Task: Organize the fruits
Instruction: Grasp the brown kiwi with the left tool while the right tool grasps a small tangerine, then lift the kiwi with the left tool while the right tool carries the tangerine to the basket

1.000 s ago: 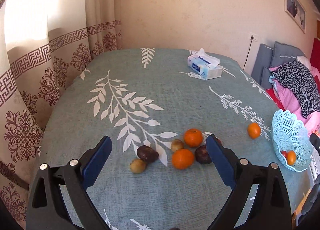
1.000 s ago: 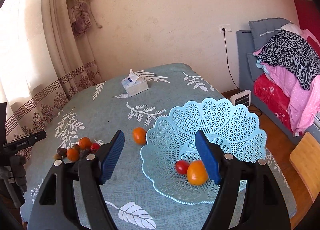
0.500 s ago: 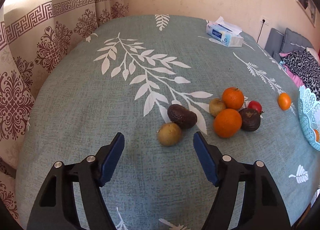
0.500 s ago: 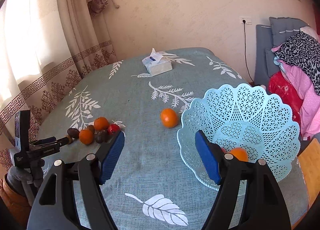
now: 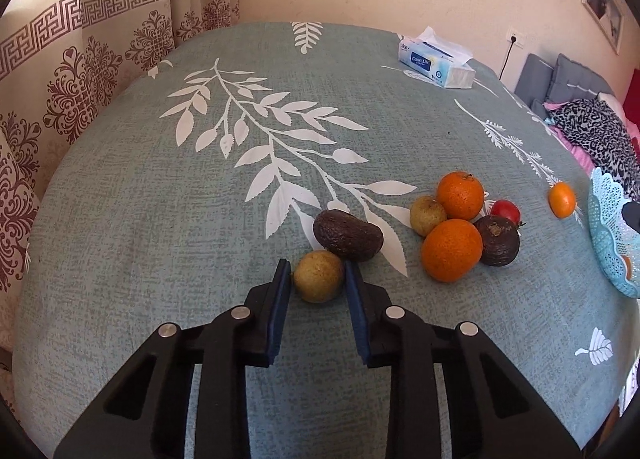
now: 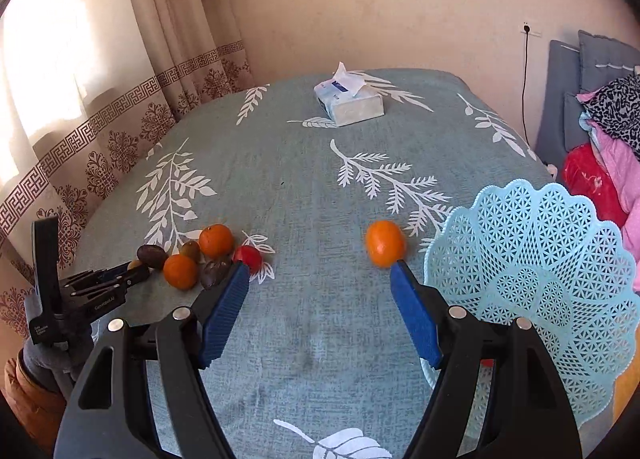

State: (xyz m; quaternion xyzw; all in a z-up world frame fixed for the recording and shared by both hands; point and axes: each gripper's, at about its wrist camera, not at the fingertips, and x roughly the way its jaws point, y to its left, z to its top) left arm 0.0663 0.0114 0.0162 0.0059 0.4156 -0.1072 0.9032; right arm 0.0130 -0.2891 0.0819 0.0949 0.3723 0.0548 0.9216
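Note:
My left gripper [image 5: 317, 265] is closing its jaws on a small yellow-brown fruit [image 5: 319, 276] lying on the teal tablecloth; both blue pads touch its sides. A dark avocado [image 5: 347, 235] lies against that fruit, just behind it. To the right sit two oranges [image 5: 451, 250], another yellow-brown fruit [image 5: 427, 216], a dark fruit [image 5: 498, 240] and a red one [image 5: 505, 211]. My right gripper [image 6: 320, 266] stands open over bare cloth. A lone orange [image 6: 385, 243] lies just beyond its right fingertip, beside the light-blue lattice basket [image 6: 540, 259].
A tissue box [image 6: 349, 101] stands at the far side of the table. Patterned curtains [image 5: 80, 71] hang along the left edge. A sofa with piled clothes [image 6: 600, 147] lies past the right edge. Open cloth stretches between the fruit cluster and the basket.
My left gripper dropped toward the fruit cluster and its jaws closed from wide open onto the small yellow-brown fruit. My right gripper swung left, away from the basket, toward the lone orange.

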